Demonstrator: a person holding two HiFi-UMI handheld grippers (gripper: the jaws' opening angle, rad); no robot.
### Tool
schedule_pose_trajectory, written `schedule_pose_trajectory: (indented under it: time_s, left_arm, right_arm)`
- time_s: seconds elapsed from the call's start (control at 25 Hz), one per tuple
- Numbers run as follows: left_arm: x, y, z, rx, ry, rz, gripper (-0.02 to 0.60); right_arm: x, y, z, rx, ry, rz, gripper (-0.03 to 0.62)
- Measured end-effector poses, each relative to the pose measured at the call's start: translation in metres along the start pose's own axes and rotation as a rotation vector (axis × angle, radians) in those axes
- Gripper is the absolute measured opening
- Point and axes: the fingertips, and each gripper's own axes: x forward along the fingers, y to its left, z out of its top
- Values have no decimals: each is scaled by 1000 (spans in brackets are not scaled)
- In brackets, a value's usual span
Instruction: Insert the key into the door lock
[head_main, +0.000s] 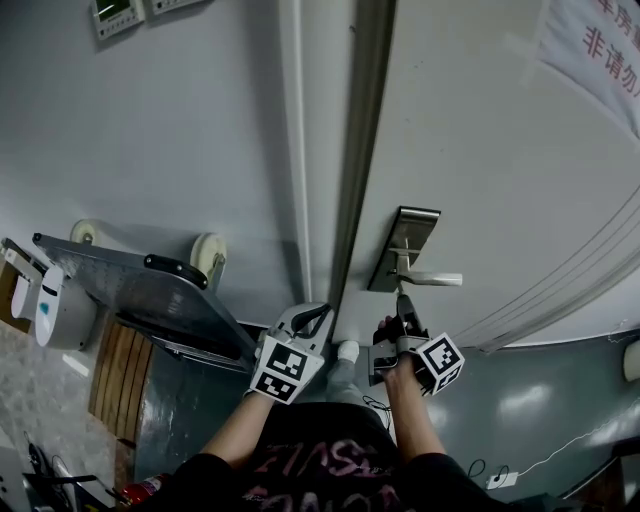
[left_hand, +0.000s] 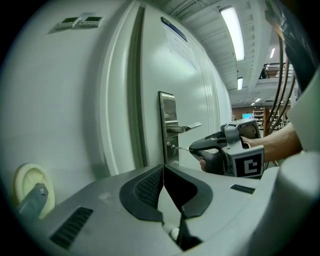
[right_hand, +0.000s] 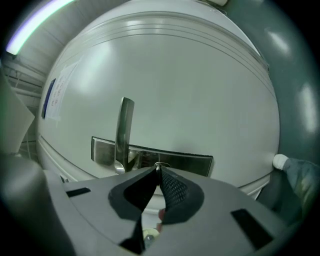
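The steel lock plate (head_main: 405, 250) with its lever handle (head_main: 436, 279) sits on the pale door. My right gripper (head_main: 403, 298) points at the plate just below the handle and is shut on a thin metal key (left_hand: 183, 148). In the left gripper view the key's tip meets the keyhole (left_hand: 172, 147); how deep it sits cannot be told. In the right gripper view the key (right_hand: 157, 166) is pinched at the jaw tips, right in front of the lock plate (right_hand: 190, 161) and handle (right_hand: 123, 132). My left gripper (head_main: 322, 313) hangs beside the door frame, shut and holding nothing.
A folded metal platform trolley (head_main: 150, 295) with cream wheels (head_main: 209, 251) leans on the wall at left. The door frame (head_main: 355, 150) runs between wall and door. A paper notice (head_main: 600, 40) is on the door. A white doorstop (right_hand: 280, 161) shows low right.
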Motion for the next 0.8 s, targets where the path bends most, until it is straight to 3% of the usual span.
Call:
schedule_pose_trajectory:
  time_s: [0.8]
  left_arm:
    - [0,2,-15,-22,18,-4,14]
  right_arm:
    - [7,-5,-6,251,-68,50,80]
